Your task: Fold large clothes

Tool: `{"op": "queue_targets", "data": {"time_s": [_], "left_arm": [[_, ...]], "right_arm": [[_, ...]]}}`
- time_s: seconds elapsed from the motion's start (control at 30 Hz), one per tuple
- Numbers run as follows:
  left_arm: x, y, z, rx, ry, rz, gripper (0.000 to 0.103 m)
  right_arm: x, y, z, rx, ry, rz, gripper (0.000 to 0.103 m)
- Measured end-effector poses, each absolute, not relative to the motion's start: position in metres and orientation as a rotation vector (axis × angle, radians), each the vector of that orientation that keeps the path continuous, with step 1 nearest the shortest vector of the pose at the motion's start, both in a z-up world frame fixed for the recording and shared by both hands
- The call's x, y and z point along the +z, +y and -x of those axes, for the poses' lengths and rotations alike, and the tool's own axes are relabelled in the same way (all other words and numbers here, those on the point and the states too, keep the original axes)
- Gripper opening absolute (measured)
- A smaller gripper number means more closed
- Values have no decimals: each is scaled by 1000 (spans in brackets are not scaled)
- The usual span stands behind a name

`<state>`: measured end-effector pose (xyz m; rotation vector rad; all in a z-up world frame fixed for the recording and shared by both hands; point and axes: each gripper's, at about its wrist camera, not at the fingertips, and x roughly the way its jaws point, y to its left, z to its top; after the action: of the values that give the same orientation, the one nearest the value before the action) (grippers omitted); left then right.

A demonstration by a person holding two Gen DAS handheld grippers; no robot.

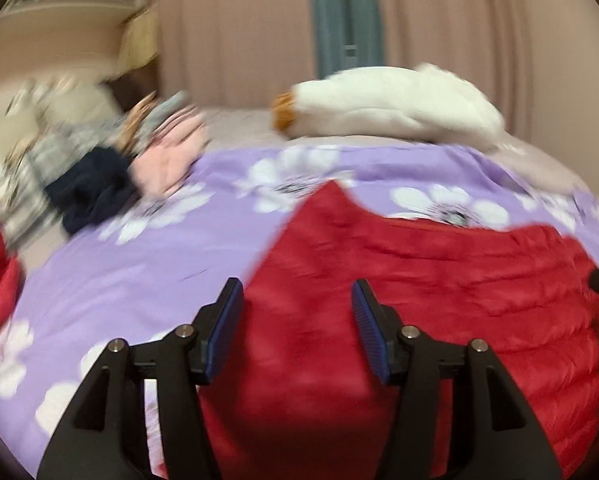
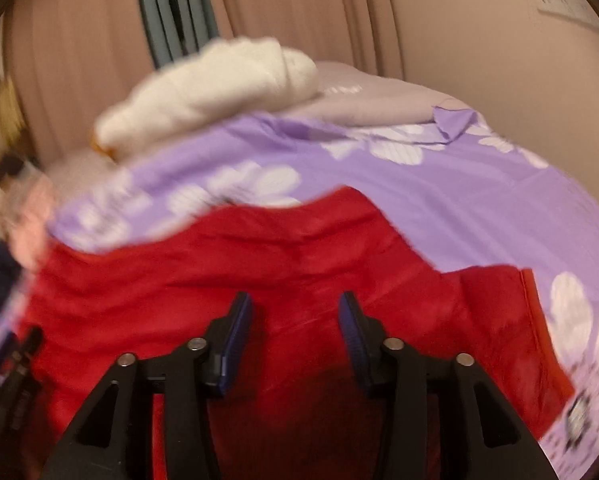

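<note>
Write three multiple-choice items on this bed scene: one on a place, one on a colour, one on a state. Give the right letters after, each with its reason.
1. Where does the white plush toy lie?
A. At the far edge of the bed, beyond the red jacket
B. On top of the red jacket
C. Between the left tool's fingers

2. What colour is the floral sheet under the jacket?
A. Green
B. Purple with white flowers
C. Plain grey

3. How does the left tool stand?
A. Shut on the jacket
B. Shut on the sheet
C. Open, nothing pinched

Key:
1 A: the toy rests near the curtain, past the jacket's far edge.
2 B: purple cloth with white blooms shows all around the jacket.
3 C: its pads stand apart above the jacket, with no cloth gripped between them.
</note>
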<state>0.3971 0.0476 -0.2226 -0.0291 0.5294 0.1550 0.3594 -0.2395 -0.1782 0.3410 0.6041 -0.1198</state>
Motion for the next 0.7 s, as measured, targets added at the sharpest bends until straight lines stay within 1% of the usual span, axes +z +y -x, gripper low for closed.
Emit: {"op": "queue_targets", "data": {"time_s": [0.07, 0.13, 0.17, 0.2, 0.27, 0.4, 0.5, 0.6, 0.7], "left_arm": [[-230, 69, -396, 160, 584, 127, 60], [-254, 81, -401, 179, 671, 157, 64], [-265, 81, -401, 171, 689, 147, 65], [-275, 78, -398, 156, 680, 128, 65], [-279, 75, -399, 145, 681, 129, 65], [-286, 79, -413, 102, 738, 166, 68], [-291, 93, -414, 83, 757, 251, 77], [-292, 97, -413, 59, 763, 306, 79], [-290, 88, -410, 78, 758, 274, 80]], "right_arm": [[-175, -223, -351, -64, 585, -328, 45], [-184, -202, -353, -50, 614, -250, 45], [-200, -186, -362, -84, 678, -166, 45], [-213, -176, -365, -109, 698, -111, 46], [-229, -166, -363, -145, 657, -43, 46], [-237, -172, -375, -137, 692, -74, 46], [-239, -173, -376, -132, 680, -76, 47], [-238, -170, -375, -140, 674, -65, 47], [-237, -169, -370, -135, 670, -74, 47]]}}
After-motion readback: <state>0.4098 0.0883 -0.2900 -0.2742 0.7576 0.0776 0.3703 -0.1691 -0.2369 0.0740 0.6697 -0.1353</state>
